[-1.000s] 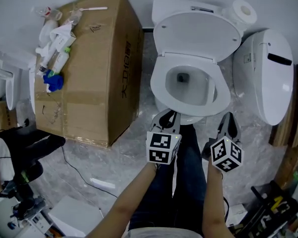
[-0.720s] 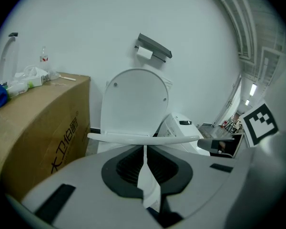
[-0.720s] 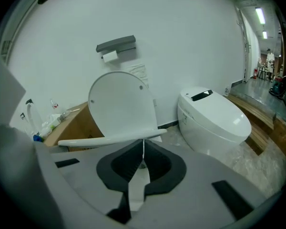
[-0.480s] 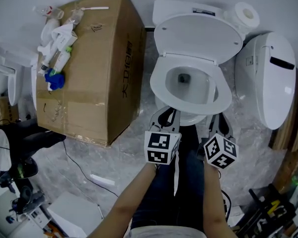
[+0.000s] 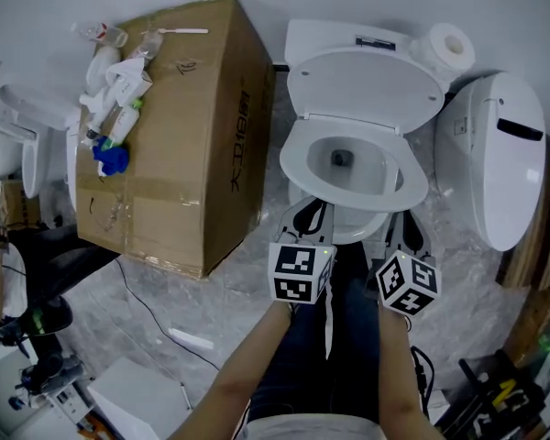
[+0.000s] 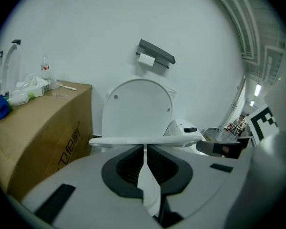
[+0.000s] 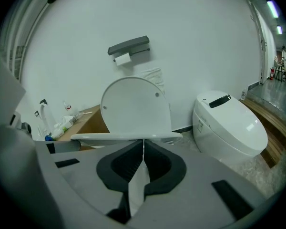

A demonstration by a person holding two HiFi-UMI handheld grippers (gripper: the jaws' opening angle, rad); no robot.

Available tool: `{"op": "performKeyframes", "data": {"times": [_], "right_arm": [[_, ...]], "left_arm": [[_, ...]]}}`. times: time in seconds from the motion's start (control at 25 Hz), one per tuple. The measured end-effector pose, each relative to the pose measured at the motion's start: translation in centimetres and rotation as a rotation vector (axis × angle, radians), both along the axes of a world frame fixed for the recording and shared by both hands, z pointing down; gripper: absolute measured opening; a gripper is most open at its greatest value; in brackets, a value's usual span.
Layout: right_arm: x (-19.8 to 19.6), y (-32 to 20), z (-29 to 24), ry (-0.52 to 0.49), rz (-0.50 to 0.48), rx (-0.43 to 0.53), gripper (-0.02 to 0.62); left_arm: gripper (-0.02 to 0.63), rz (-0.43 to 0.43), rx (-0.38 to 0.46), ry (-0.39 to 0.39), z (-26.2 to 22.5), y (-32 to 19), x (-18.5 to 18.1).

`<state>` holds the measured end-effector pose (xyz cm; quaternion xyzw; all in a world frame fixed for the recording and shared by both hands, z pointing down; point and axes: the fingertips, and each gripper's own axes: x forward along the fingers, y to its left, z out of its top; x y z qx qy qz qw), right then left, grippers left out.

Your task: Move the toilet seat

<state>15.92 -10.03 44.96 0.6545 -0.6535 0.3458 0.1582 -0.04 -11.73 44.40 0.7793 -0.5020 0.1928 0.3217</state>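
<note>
The white toilet has its lid (image 5: 362,81) raised and its seat (image 5: 411,183) lying flat on the bowl. My left gripper (image 5: 313,213) is shut and empty, its tips just in front of the bowl's front left rim. To its right, my right gripper (image 5: 405,224) is also shut and empty, at the front right of the bowl. In the left gripper view the seat's front edge (image 6: 148,140) runs level just beyond the left gripper (image 6: 144,150), with the lid (image 6: 138,109) upright behind. The right gripper view shows the seat (image 7: 126,137) likewise past the right gripper (image 7: 143,145). Whether either touches the seat I cannot tell.
A large cardboard box (image 5: 179,136) stands left of the toilet with bottles and tubes (image 5: 115,71) on top. A second white toilet (image 5: 500,154) sits close on the right. A paper roll (image 5: 449,39) rests on the tank. A cable (image 5: 142,314) crosses the floor.
The right gripper has shifted left, closer to the front of the bowl. The left gripper has edged slightly toward the rim. Both have stayed shut.
</note>
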Motion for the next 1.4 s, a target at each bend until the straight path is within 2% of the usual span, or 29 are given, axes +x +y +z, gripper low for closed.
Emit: {"op": "performKeyframes", "data": {"times": [0.44,0.72,1.4], "right_arm": [[0.0,-4.6,-2.1,-0.034,-0.007,0.046,0.023],[0.0,-7.8,-3.3,-0.021,-0.022,0.087,0.021],[0.8,-14.5,-5.0,-0.028,-0.023,0.147,0.021]], "left_arm": [[0.034,-0.041,0.061,-0.01,-2.4,-4.4,0.3],[0.035,-0.056,0.106,-0.029,-3.5,-7.5,0.5],[0.035,-0.089,0.179,-0.009,-5.3,-14.3,1.2]]}}
